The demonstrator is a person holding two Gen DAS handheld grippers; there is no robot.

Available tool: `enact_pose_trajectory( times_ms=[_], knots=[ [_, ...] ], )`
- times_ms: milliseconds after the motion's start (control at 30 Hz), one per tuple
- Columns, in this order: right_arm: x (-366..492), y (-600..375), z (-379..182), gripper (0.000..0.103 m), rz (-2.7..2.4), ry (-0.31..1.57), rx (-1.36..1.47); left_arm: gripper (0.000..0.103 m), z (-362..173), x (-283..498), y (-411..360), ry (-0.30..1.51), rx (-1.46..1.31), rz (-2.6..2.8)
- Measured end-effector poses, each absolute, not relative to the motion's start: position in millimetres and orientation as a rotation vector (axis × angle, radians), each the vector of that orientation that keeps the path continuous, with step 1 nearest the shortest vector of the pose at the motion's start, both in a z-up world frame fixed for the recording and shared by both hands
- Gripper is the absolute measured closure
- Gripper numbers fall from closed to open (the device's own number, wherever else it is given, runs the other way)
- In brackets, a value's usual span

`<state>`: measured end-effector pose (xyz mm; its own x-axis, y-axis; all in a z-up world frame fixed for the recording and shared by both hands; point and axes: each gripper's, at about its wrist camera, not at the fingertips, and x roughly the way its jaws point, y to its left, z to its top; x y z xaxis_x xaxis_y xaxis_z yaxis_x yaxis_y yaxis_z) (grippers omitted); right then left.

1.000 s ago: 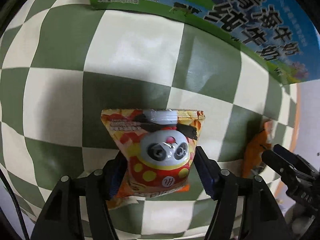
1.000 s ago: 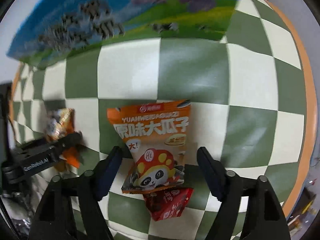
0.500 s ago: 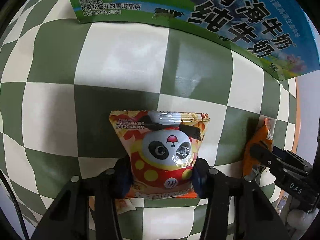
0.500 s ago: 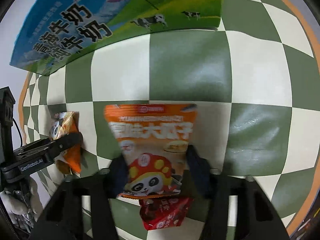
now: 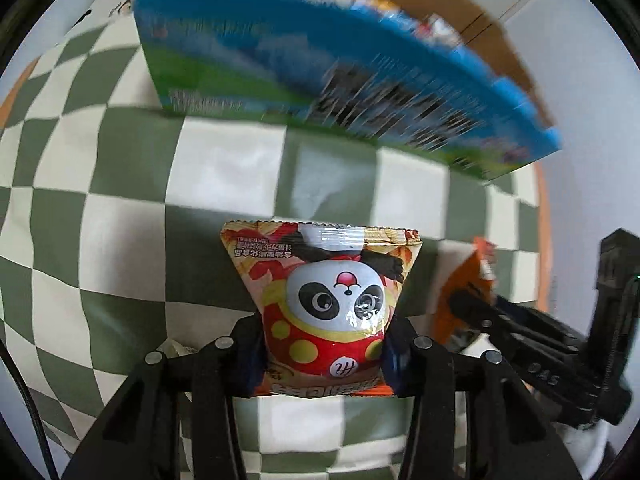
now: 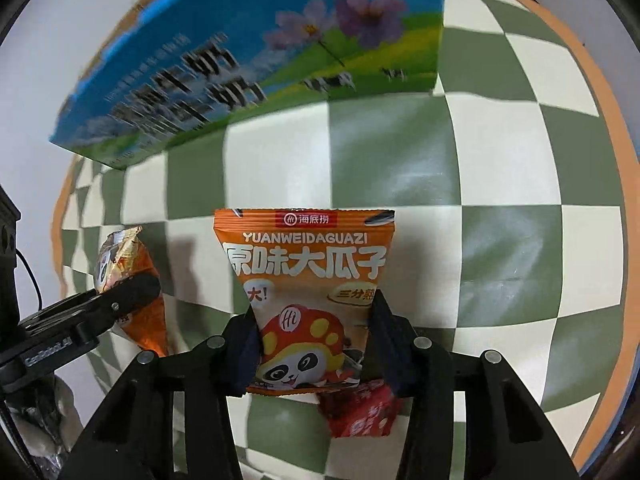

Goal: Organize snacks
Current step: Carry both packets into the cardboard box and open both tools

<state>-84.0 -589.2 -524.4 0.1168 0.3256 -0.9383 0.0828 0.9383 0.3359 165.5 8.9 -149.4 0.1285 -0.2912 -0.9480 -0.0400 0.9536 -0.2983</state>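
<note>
My left gripper (image 5: 324, 344) has its jaws closing, the pads pressing the sides of a red and yellow panda snack packet (image 5: 328, 292) held above the checked cloth. My right gripper (image 6: 316, 344) is closing too, its pads squeezing an orange sunflower-seed packet (image 6: 304, 264). A small red packet (image 6: 360, 412) lies on the cloth under that packet's lower edge. The right wrist view also shows the left gripper (image 6: 132, 292) with the panda packet (image 6: 116, 260) at the left. The left wrist view shows the right gripper (image 5: 472, 312) with the orange packet (image 5: 468, 280) at the right.
A blue and green milk carton box (image 5: 320, 80) stands beyond both packets, open at the top, with several snack packets (image 5: 360, 0) inside. The green and white checked cloth (image 6: 400, 152) covers the table. An orange table edge (image 6: 592, 120) curves along the right.
Both grippers went from open around their packets to closed on them. The left one has risen with the panda packet, so the box's open top now shows.
</note>
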Motion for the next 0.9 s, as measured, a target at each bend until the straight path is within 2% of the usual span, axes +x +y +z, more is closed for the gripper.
enact_pose_trajectory(
  times_ms=[267,433,633,900],
  knots=[
    [-80.7,-615.3,-444.4,0.052,0.236,1.307,0.419,0.061,-49.5,196.9,8.2,1.269,-0.344,-0.297],
    [-52.2,-620.1,-379.9,0.052,0.256,1.166,0.457,0.061,-18.1,243.9,-0.7,1.205,-0.311,-0.31],
    [14.7,-608.4,-342.8,0.052,0.239,1.1,0.417,0.06,-35.1,316.4,-0.2,1.269,-0.246,-0.247],
    [119.4,-583.3,-384.7,0.052,0.209,1.227,0.325,0.06,-96.9,399.7,12.9,1.439,-0.256,-0.162]
  ],
)
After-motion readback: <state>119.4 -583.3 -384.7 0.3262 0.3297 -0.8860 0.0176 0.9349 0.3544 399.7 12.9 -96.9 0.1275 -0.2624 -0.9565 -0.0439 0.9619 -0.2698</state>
